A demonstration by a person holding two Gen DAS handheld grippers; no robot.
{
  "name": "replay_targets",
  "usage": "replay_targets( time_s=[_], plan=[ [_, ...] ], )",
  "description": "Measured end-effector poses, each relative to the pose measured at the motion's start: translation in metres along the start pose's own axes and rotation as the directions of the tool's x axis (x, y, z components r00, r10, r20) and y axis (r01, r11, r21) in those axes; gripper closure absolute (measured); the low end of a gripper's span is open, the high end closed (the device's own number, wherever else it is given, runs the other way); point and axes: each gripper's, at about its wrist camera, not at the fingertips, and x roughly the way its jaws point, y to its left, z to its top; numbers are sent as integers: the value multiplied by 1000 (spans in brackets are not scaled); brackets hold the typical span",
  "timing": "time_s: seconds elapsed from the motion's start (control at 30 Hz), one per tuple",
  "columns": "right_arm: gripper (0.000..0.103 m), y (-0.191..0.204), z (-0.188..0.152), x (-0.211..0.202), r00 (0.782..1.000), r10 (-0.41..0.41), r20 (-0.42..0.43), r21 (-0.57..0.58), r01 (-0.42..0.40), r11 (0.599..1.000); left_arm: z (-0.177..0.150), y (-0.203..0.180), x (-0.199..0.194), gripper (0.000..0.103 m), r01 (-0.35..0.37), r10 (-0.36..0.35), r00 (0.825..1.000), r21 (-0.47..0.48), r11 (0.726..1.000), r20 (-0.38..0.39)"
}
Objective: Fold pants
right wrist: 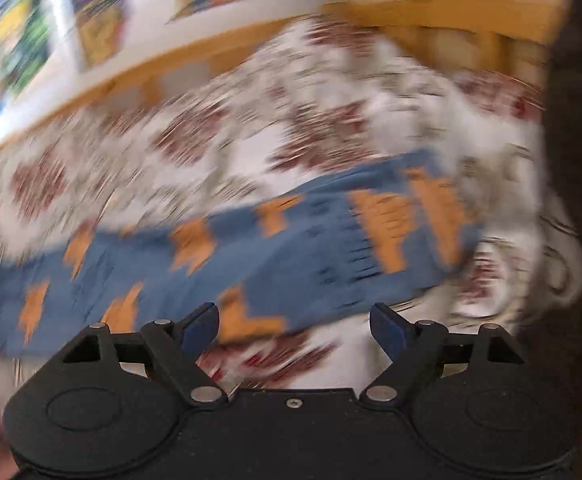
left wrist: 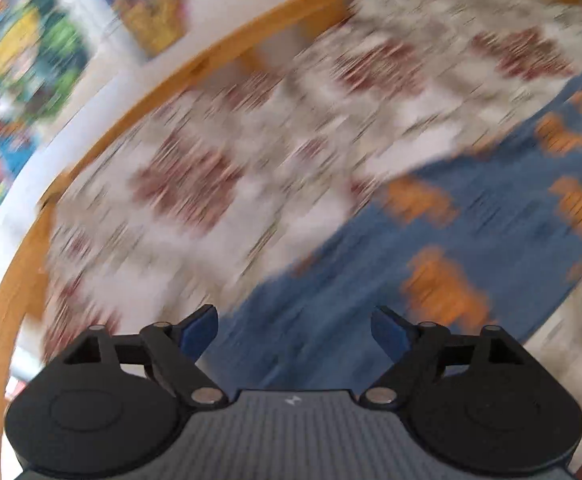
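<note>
Blur smears almost everything in the left wrist view, so patterns read only as streaks. The pants, blue cloth with orange shapes, fill the lower right and run off the right edge; their outline and any waistband or leg ends cannot be made out. They lie on a bedspread of white with dark red patches, which covers the middle of the frame. A wooden bed frame curves round its far side, and beyond that a white wall carries colourful pictures, too smeared to read. The left gripper sits sharp at the bottom, its blue-tipped fingers spread wide with nothing between them; it hangs over the near end of the blue cloth, and whether it touches cannot be told.

From the right wrist the pants show as a long band crossing the frame from the left edge to right of centre, something the other camera does not give. The bedspread lies above and below the band, bunched in pale folds at the right. A slatted wooden headboard stands at upper right, and a dark, unreadable mass cuts off the right edge. The right gripper is likewise spread wide and empty, its left fingertip over the band's lower edge and its right one over bedspread.
</note>
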Motion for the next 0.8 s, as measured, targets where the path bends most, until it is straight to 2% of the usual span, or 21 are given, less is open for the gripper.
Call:
replay_targets(
  time_s=[0.07, 0.13, 0.23, 0.3, 0.47, 0.53, 0.6, 0.7, 0.73, 0.8],
  plan=[
    [19, -16, 4, 2, 1000, -16, 19, 87, 14, 996, 38, -22, 5, 14, 113, -114, 993, 33, 993, 38],
    [16, -33, 4, 4, 999, -26, 37, 169, 20, 985, 77, -44, 12, 13, 237, -241, 968, 71, 969, 64],
    [16, -51, 3, 9, 999, -3, 52, 272, -11, 962, 141, -81, 27, 12, 402, -413, 908, 128, 907, 72],
    [14, -55, 4, 10, 997, 13, 79, 288, -35, 957, 182, -107, 38, 12, 484, -498, 865, 162, 860, 58],
    [9, -59, 8, 23, 991, 44, 125, 263, -76, 962, 267, -174, 45, 11, 547, -582, 813, 316, 775, 20],
    [7, -70, 13, 32, 989, 47, 141, 314, -90, 945, 289, -201, 46, 3, 569, -605, 796, 374, 732, -26],
    [5, -78, 15, 38, 987, 48, 154, 381, -103, 919, 303, -230, 52, 2, 581, -613, 786, 438, 685, -84],
    [1, -76, 16, 39, 985, 62, 162, 376, -119, 919, 308, -264, 65, 1, 591, -614, 773, 532, 606, -160],
    [1, -75, 16, 39, 985, 60, 161, 374, -118, 920, 308, -272, 71, 1, 594, -614, 770, 550, 588, -175],
    [1, -77, 16, 38, 984, 63, 164, 377, -121, 918, 308, -284, 86, 1, 612, -624, 756, 550, 568, -198]
  ],
)
